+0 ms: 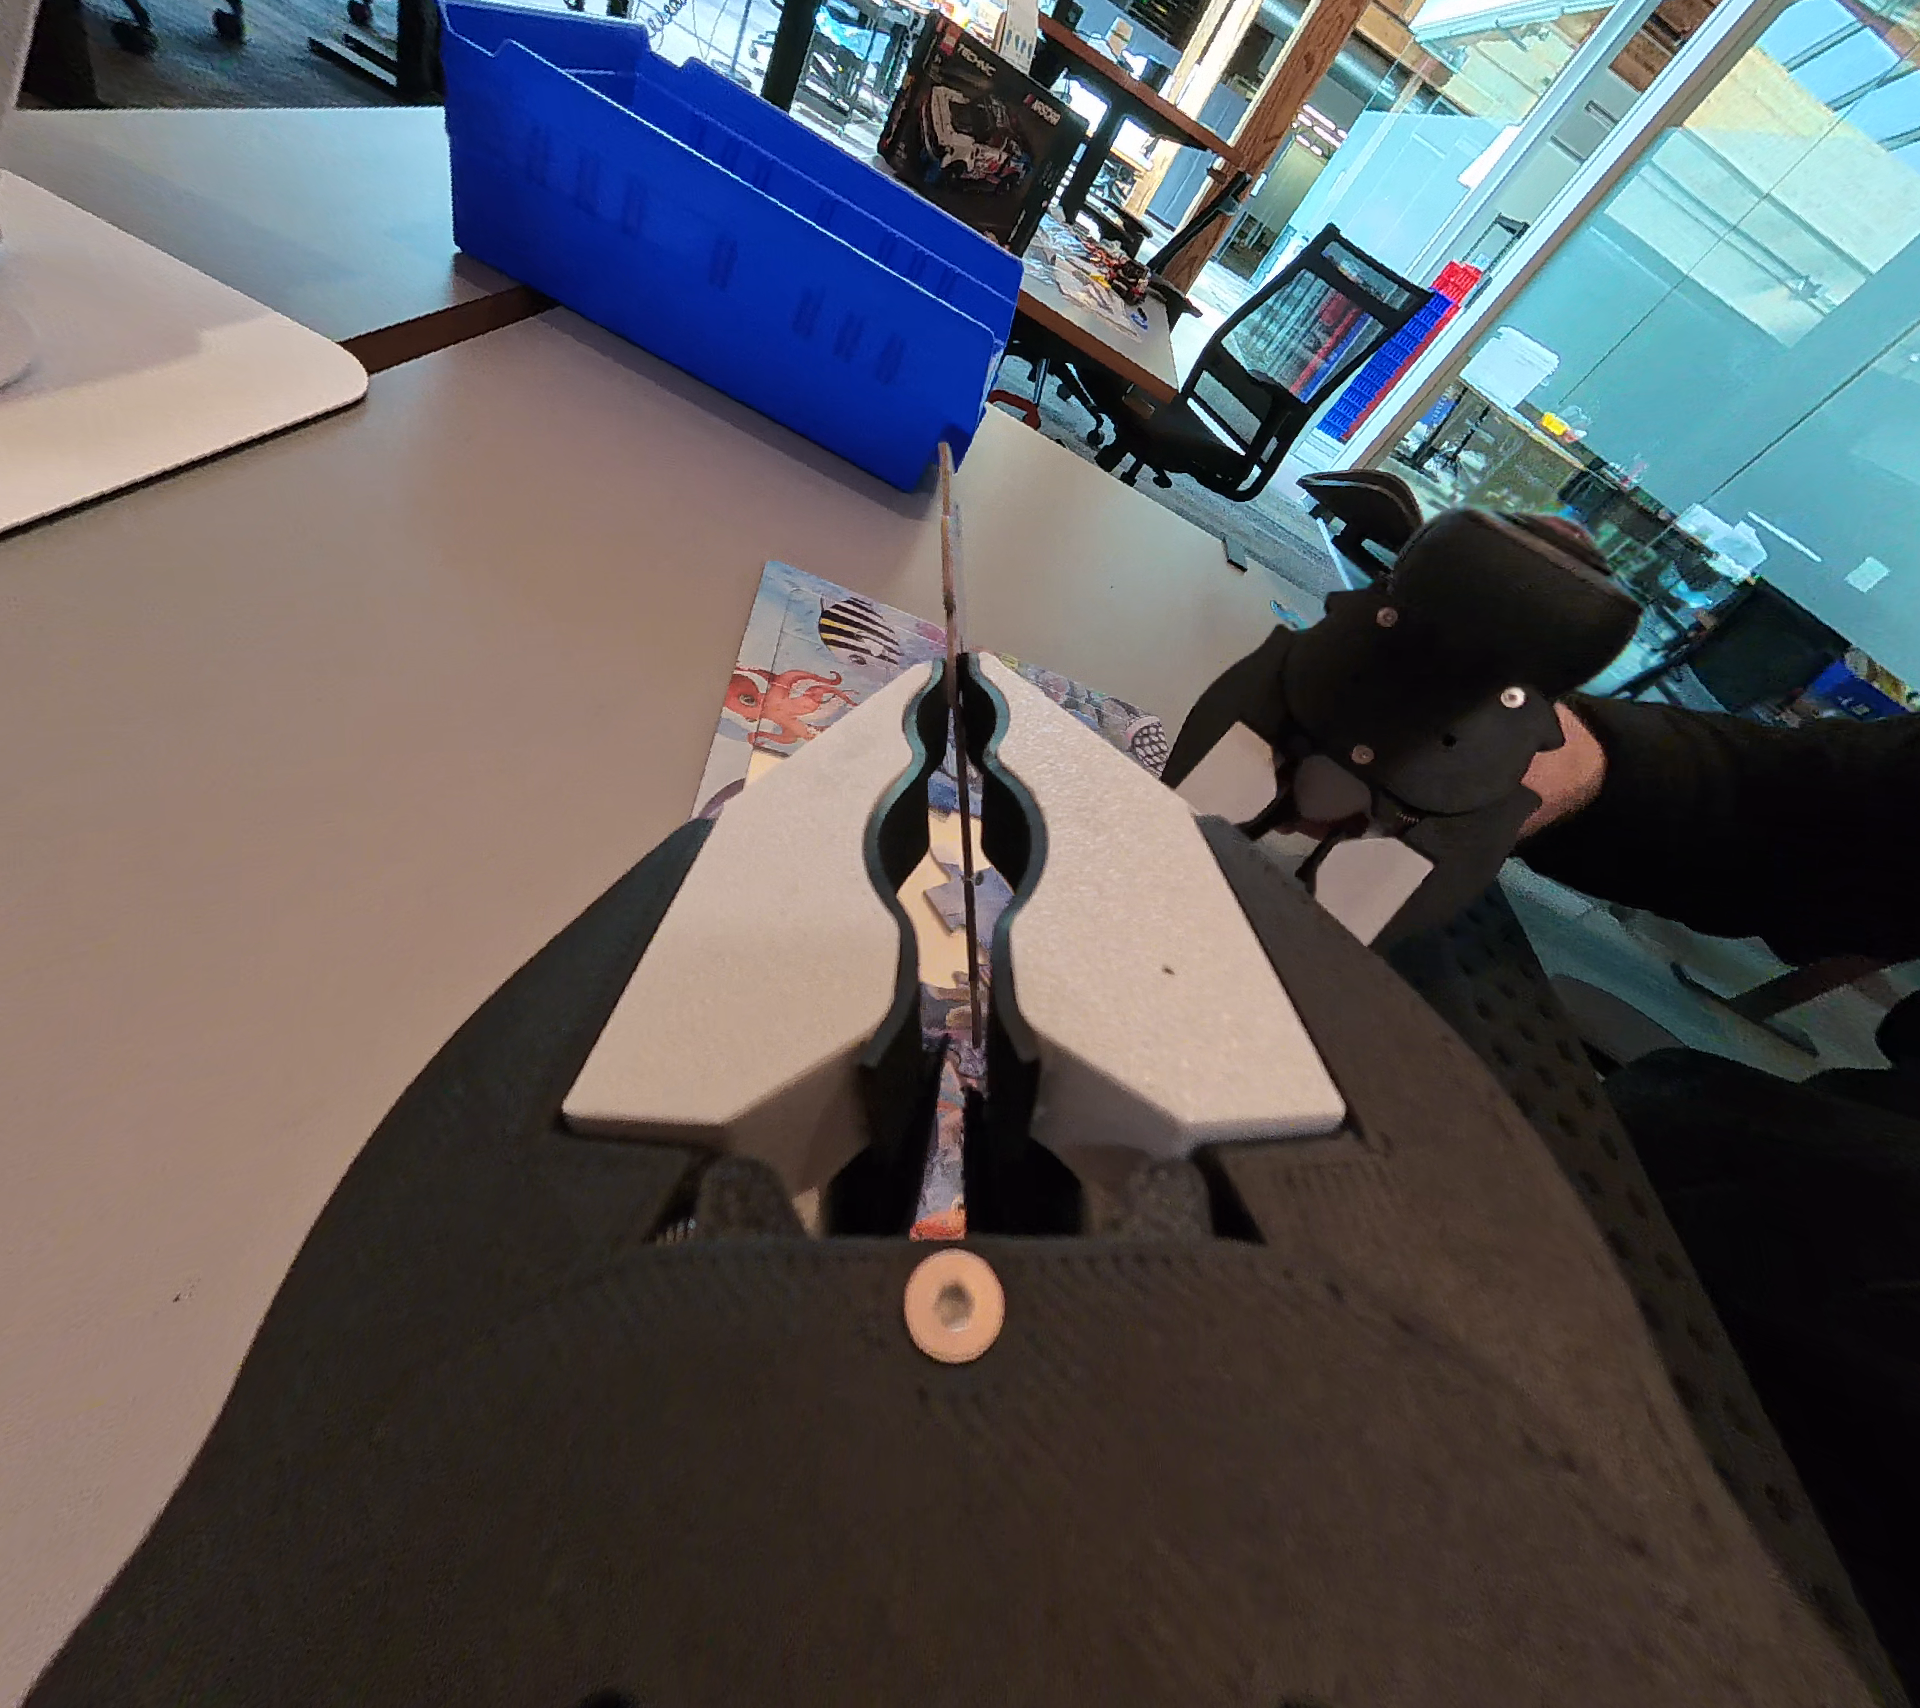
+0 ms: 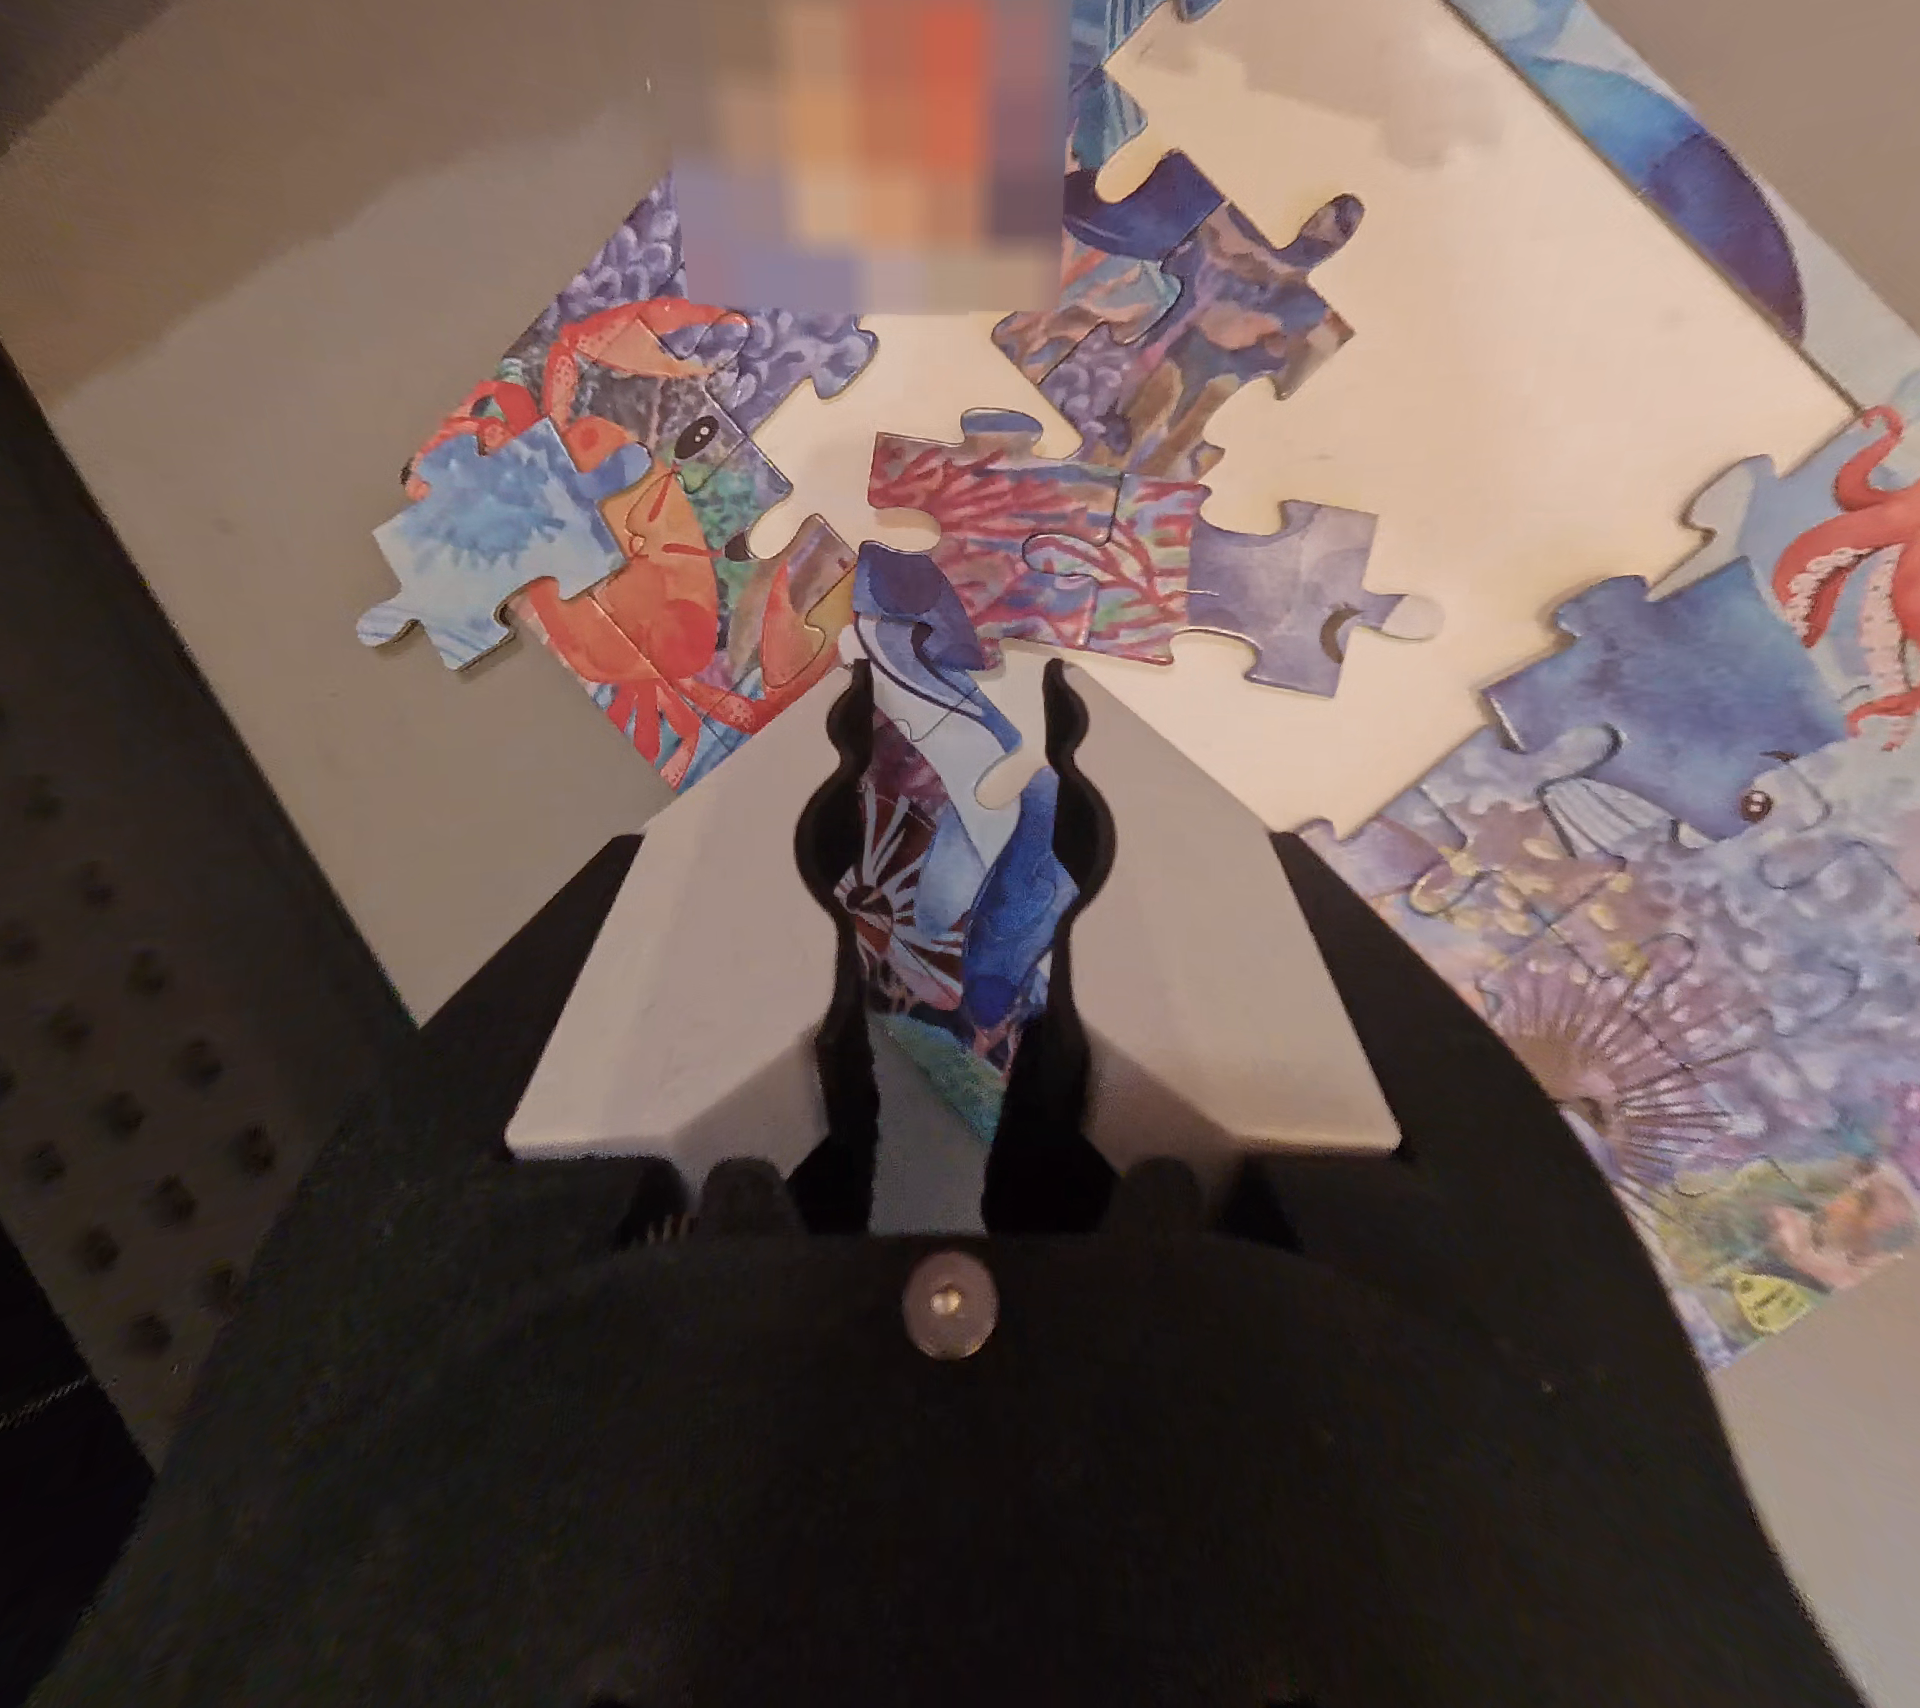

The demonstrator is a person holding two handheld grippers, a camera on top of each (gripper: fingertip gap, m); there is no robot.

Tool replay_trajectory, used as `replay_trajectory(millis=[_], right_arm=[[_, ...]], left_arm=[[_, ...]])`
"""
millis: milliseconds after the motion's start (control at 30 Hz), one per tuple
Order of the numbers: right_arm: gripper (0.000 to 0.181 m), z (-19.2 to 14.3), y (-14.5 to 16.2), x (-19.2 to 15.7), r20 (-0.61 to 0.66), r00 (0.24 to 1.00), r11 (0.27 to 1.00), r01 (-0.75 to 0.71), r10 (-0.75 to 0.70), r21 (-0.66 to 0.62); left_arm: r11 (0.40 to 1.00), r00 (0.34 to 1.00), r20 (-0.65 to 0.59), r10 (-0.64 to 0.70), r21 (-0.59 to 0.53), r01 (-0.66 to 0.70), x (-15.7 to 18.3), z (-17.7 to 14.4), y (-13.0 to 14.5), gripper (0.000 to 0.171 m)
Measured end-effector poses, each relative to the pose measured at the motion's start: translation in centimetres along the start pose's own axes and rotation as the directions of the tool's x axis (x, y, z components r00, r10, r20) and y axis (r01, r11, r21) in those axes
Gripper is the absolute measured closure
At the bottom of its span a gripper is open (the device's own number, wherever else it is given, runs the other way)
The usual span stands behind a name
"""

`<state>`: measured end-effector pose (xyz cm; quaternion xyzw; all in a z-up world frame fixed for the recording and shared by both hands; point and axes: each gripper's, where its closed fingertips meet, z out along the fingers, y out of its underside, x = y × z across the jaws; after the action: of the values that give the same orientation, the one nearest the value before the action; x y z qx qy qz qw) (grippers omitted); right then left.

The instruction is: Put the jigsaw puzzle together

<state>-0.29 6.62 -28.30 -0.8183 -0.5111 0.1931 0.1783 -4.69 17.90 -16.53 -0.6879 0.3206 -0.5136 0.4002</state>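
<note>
Left gripper (image 1: 954, 682) is pinching a thin flat cardboard puzzle piece (image 1: 951, 557) upright on edge (free to turn), while the right gripper (image 2: 954, 682), jaws narrowly parted and empty, is hovering over the half-built sea-creature jigsaw (image 2: 1039, 557) near the grey tabletop's (image 1: 416, 723) far edge.

Your left gripper (image 1: 961, 671) has a black, finely ribbed printed body with one round silver screw at its centre, and two pale grey wedge-shaped fingers (image 1: 790, 920) lined on their inner edges with wavy black pads. Your right gripper (image 2: 956, 682) is built the same, with the same silver screw and grey fingers (image 2: 717, 962); from the left wrist view its black housing shows several small silver screws. Your sleeve (image 1: 1745, 817) is black.
</note>
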Motion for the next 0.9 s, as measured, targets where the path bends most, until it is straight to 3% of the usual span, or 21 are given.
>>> replay_trajectory(millis=[133,367,500,767,900], right_arm=[[0.157,0.5,-0.5,0.4,-0.078,0.997,1.0,0.012,-0.011,0.02],[0.174,0.9,-1.3,0.0,-0.078,0.997,0.999,-0.004,0.007,0.043],[0.157,0.7,-1.6,0.1,-0.075,0.996,0.997,-0.053,0.057,0.058],[0.096,0.7,-2.1,2.1,-0.208,0.967,0.985,-0.125,0.148,0.119],[0.096,1.1,-2.6,2.3,-0.192,0.972,0.986,-0.117,0.139,0.122]], left_arm=[[1.0,1.0,0.0,0.009,0.0,-0.009,0.3,0.0,-0.1,0.171],[1.0,1.0,-0.004,0.006,0.014,-0.006,0.2,-0.3,-0.5,0.171],[1.0,1.0,0.004,0.016,-0.003,-0.016,0.2,-0.3,-0.2,0.171],[0.997,0.999,0.02,0.03,-0.067,-0.029,0.1,0.3,0.9,0.171],[0.996,0.999,0.022,0.039,-0.08,-0.037,0.2,0.4,1.1,0.171]])
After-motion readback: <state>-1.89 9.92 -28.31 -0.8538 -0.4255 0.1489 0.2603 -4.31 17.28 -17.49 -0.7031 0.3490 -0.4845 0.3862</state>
